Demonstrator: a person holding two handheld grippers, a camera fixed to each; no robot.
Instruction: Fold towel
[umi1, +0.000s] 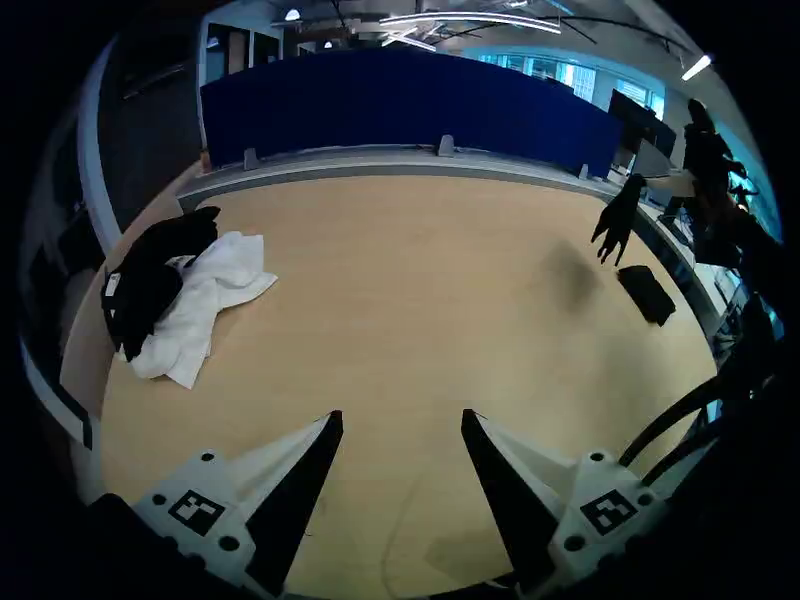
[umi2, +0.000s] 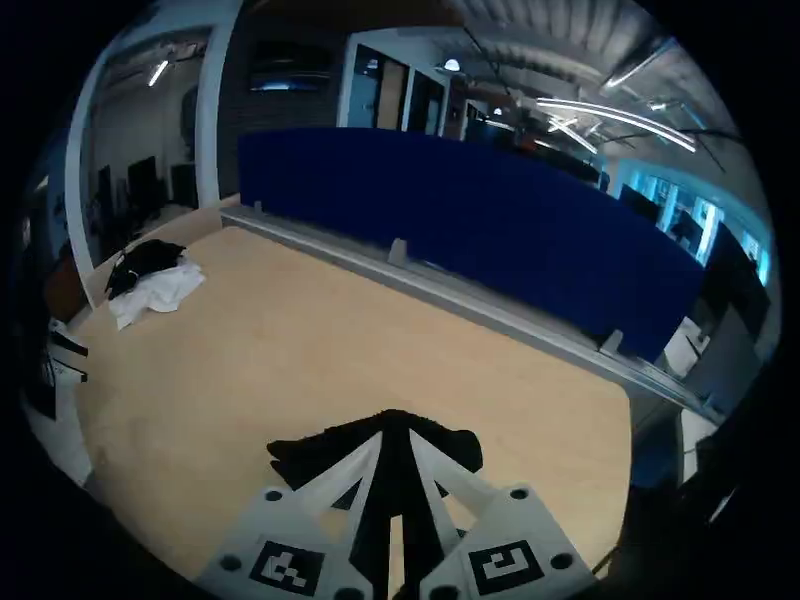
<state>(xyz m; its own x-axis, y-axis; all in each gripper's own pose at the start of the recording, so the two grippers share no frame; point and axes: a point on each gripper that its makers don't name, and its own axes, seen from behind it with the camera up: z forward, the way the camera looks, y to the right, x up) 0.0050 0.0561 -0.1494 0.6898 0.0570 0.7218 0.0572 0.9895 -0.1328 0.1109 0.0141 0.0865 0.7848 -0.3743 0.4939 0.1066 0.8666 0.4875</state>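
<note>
My left gripper (umi1: 400, 415) stands open low over the bare wooden table (umi1: 420, 290), nothing between its fingers. A heap of cloth lies at the table's far left: a white towel (umi1: 205, 300) with a black towel (umi1: 150, 275) partly on top. The same heap (umi2: 150, 280) sits far off in the right gripper view. My right gripper (umi2: 400, 425) is shut on a black towel (umi2: 460, 445), which bunches around its fingertips above the table. In the left gripper view that black towel (umi1: 615, 222) hangs at the right, casting a shadow on the wood.
A flat black folded item (umi1: 646, 293) lies near the table's right edge. A blue partition (umi1: 400, 105) and a grey rail (umi1: 400, 162) run along the far side. A person's dark outline (umi1: 720, 200) stands at the right. Desks and monitors lie beyond.
</note>
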